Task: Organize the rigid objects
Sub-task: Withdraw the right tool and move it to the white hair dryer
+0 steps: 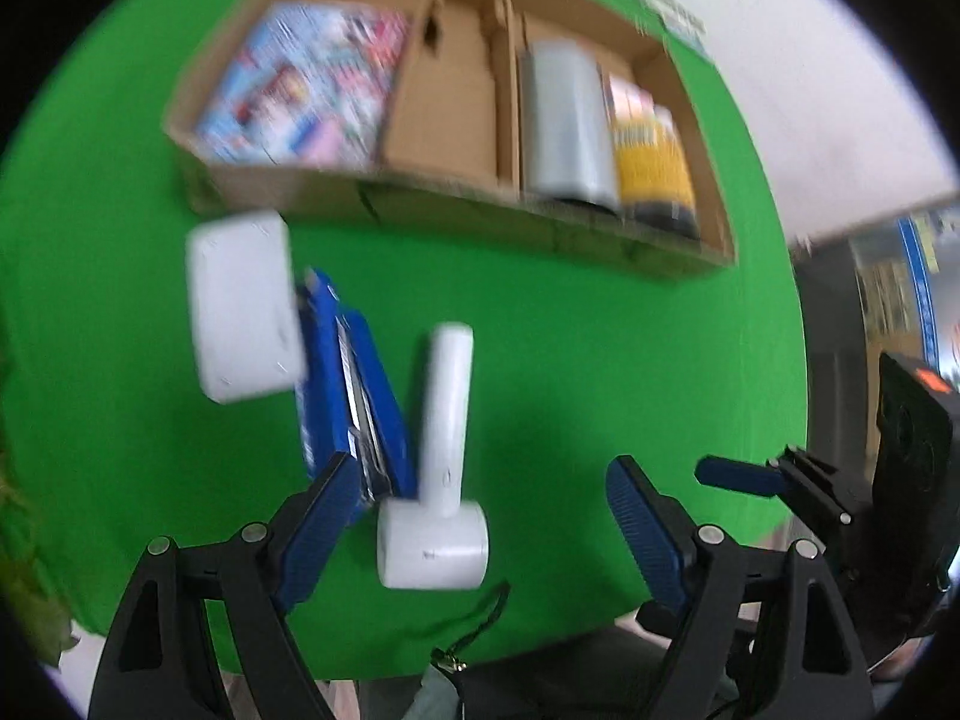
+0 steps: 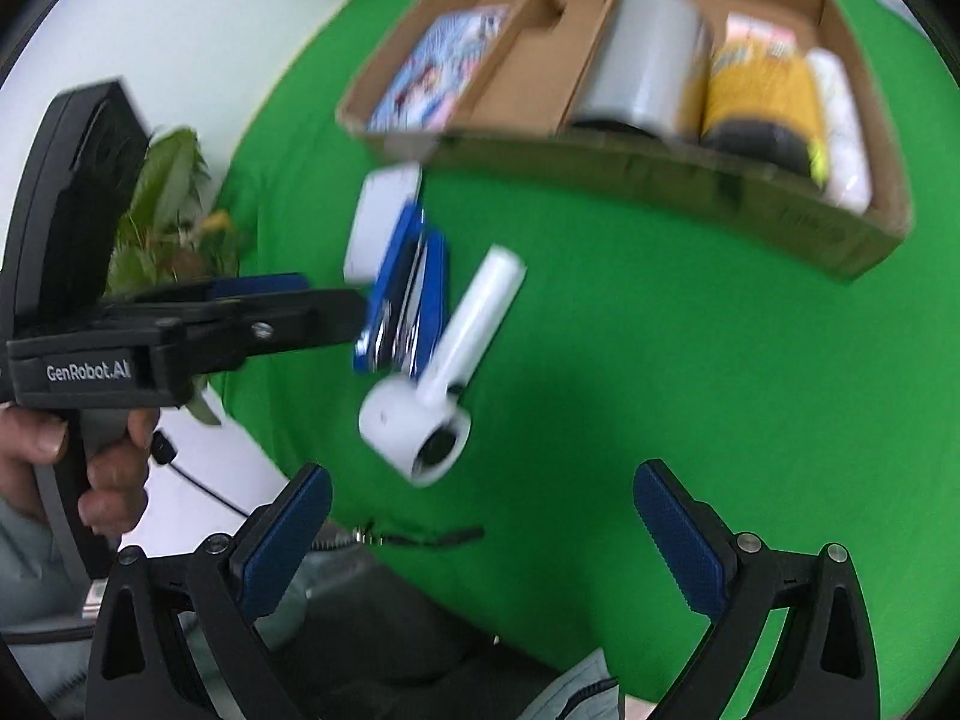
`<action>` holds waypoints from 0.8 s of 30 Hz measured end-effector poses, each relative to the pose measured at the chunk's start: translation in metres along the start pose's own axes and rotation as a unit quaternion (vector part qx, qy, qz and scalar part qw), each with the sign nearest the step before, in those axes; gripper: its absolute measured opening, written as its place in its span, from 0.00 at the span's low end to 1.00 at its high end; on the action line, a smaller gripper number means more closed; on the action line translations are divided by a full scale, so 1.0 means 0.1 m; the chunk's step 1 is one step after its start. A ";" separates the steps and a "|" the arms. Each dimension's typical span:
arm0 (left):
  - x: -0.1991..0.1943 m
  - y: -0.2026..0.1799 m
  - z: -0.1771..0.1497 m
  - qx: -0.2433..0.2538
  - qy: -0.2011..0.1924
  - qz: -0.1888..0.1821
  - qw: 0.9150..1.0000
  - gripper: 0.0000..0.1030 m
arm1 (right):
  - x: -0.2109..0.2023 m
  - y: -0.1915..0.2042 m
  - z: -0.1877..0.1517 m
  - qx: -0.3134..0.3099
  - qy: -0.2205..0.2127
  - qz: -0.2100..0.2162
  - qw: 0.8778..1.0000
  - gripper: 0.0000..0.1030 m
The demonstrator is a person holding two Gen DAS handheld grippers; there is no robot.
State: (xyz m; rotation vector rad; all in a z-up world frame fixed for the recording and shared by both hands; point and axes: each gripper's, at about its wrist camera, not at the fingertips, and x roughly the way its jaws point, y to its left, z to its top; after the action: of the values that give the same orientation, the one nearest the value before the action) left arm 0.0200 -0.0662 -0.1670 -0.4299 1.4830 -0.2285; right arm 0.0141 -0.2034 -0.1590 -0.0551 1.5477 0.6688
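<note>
Both grippers, left (image 1: 474, 516) and right (image 2: 483, 516), are held wide open and empty above the green cloth (image 1: 570, 360). The white roller (image 1: 441, 468) lies loose at 6 o'clock of the box (image 1: 456, 210), beside a blue case (image 1: 354, 396). Its handle is best straddled squarely before closing

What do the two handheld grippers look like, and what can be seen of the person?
Both the left gripper and the right gripper have black frames with silver screws and blue ribbed pads. The right wrist view shows the left one from the side: black body, white GenRobot.AI lettering, grey handle in a hand with a pale grey-green sleeve.
</note>
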 end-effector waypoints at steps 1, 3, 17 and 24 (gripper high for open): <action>0.11 0.02 -0.02 0.001 0.020 -0.007 1.000 0.79 | 0.07 0.00 -0.04 0.007 0.009 0.001 1.000 0.98; 0.30 0.07 -0.04 -0.001 0.053 -0.031 0.998 0.78 | 0.18 -0.03 -0.11 0.031 0.020 0.003 0.999 0.98; 0.71 0.02 0.02 0.037 0.153 -0.133 0.978 0.78 | 0.39 -0.17 -0.44 0.153 0.020 -0.024 0.988 0.98; 0.63 0.23 0.03 0.000 0.156 -0.184 0.970 0.78 | 0.49 0.07 -0.44 0.120 -0.019 -0.032 0.992 0.98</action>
State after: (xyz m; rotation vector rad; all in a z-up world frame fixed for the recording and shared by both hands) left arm 0.0259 -0.0703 -0.2335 -0.6923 1.7028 -0.6139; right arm -0.0336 -0.1994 -0.2044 0.0876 1.5729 0.4280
